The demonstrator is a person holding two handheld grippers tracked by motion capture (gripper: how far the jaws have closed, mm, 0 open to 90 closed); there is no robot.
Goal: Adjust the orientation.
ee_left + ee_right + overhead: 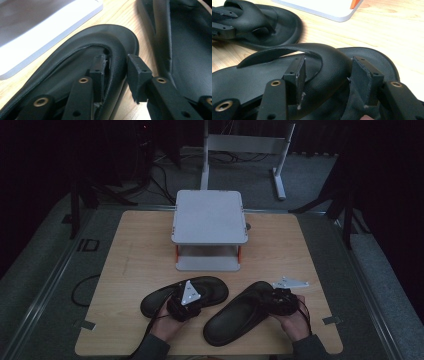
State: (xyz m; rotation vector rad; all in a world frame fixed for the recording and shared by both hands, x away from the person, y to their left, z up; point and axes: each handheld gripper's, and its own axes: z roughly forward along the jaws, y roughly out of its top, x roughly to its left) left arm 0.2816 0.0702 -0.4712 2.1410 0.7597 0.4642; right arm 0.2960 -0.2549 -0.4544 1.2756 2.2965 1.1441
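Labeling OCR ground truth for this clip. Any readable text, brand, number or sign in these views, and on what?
"ID": pale letters on the dark floor mat left of the wooden table.
No brand or print legible on either black sandal, the white shelf stand or the grippers.

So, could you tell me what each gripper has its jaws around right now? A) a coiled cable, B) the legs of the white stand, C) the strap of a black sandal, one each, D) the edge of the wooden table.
C: the left gripper straddles the strap of the left sandal, and the right gripper straddles the strap of the right sandal.
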